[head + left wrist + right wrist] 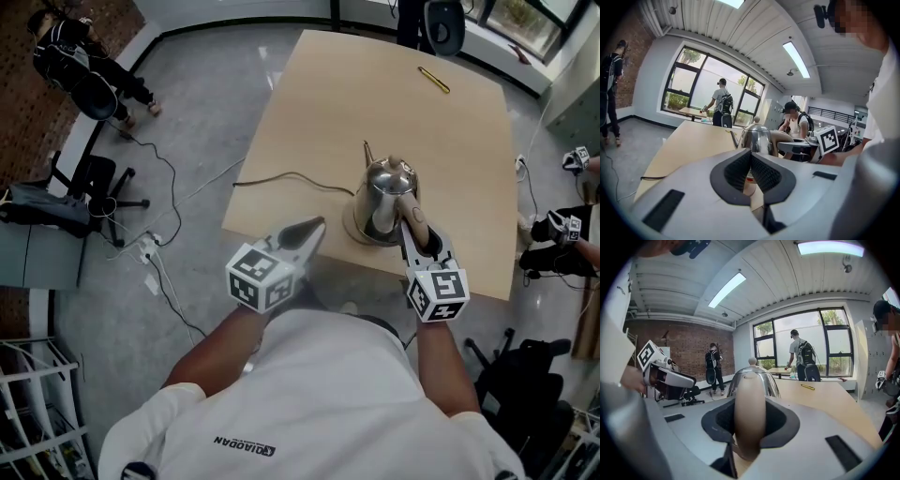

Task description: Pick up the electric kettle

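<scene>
Electric kettle (754, 375) handle (750, 432) sits clamped in right gripper (750, 404).

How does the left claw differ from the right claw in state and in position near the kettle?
The left claw is shut with nothing between its jaws; the right claw is closed on the tan handle of the kettle. The left claw sits apart from the kettle, to its left in the head view; the right claw touches it. Both point the same way, toward the far side of the table.
</scene>
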Demonstrator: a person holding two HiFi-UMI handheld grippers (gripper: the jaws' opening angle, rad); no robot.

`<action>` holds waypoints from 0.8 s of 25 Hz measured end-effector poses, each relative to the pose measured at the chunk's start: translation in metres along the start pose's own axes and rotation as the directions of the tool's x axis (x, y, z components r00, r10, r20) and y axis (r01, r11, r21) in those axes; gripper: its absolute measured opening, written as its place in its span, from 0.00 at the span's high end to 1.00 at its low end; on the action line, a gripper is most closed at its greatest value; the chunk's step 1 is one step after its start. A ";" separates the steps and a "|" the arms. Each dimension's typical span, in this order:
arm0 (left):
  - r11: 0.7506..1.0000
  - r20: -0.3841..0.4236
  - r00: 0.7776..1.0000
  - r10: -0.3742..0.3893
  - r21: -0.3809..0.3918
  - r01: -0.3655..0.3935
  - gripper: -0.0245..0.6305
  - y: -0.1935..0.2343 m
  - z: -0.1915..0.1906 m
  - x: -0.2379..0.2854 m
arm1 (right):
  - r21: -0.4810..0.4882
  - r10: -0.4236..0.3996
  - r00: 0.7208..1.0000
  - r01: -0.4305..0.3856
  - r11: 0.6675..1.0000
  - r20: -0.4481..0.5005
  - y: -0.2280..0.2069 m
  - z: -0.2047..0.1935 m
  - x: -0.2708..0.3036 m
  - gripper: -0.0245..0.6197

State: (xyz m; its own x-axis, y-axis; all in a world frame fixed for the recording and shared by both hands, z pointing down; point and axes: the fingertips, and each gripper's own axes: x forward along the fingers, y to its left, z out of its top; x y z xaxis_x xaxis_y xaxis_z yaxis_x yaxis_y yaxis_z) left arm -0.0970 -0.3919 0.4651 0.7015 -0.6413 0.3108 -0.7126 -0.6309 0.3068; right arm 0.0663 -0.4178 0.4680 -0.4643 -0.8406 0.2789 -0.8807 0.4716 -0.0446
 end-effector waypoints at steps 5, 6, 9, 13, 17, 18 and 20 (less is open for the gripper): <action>1.000 0.037 0.999 0.021 -0.005 -0.021 0.97 -0.029 -0.006 -0.012 | 0.057 0.069 0.997 -0.070 0.996 0.023 0.009 0.004 -0.025 0.80; 1.000 0.043 0.999 0.026 -0.009 -0.026 0.97 -0.034 -0.009 -0.015 | 0.056 0.078 0.997 -0.079 0.995 0.022 0.011 0.003 -0.031 0.80; 0.999 0.059 0.997 0.046 -0.022 -0.045 0.97 -0.048 -0.017 -0.026 | 0.040 0.108 0.994 -0.109 0.993 0.016 0.017 0.000 -0.045 0.80; 0.997 0.057 0.996 0.071 -0.022 -0.070 0.97 -0.060 -0.024 -0.046 | 0.042 0.146 0.989 -0.146 0.988 0.012 0.026 -0.006 -0.055 0.80; 0.996 0.074 0.993 0.089 -0.024 -0.088 0.97 -0.058 -0.020 -0.066 | 0.041 0.174 0.985 -0.174 0.984 0.024 0.044 -0.003 -0.061 0.80; 0.996 0.078 0.993 0.089 -0.024 -0.088 0.97 -0.057 -0.018 -0.071 | 0.039 0.180 0.983 -0.181 0.983 0.028 0.050 -0.001 -0.062 0.80; 0.996 0.085 0.993 0.084 -0.025 -0.083 0.97 -0.055 -0.016 -0.078 | 0.035 0.189 0.981 -0.190 0.981 0.033 0.062 0.002 -0.065 0.80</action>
State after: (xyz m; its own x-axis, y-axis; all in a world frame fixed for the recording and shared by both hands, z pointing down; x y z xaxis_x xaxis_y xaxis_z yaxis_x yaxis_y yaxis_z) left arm -0.1124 -0.3001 0.4384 0.6362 -0.7272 0.2576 -0.7679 -0.5645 0.3029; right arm 0.0414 -0.3346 0.4457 -0.6252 -0.7448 0.2332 -0.7791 0.6133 -0.1302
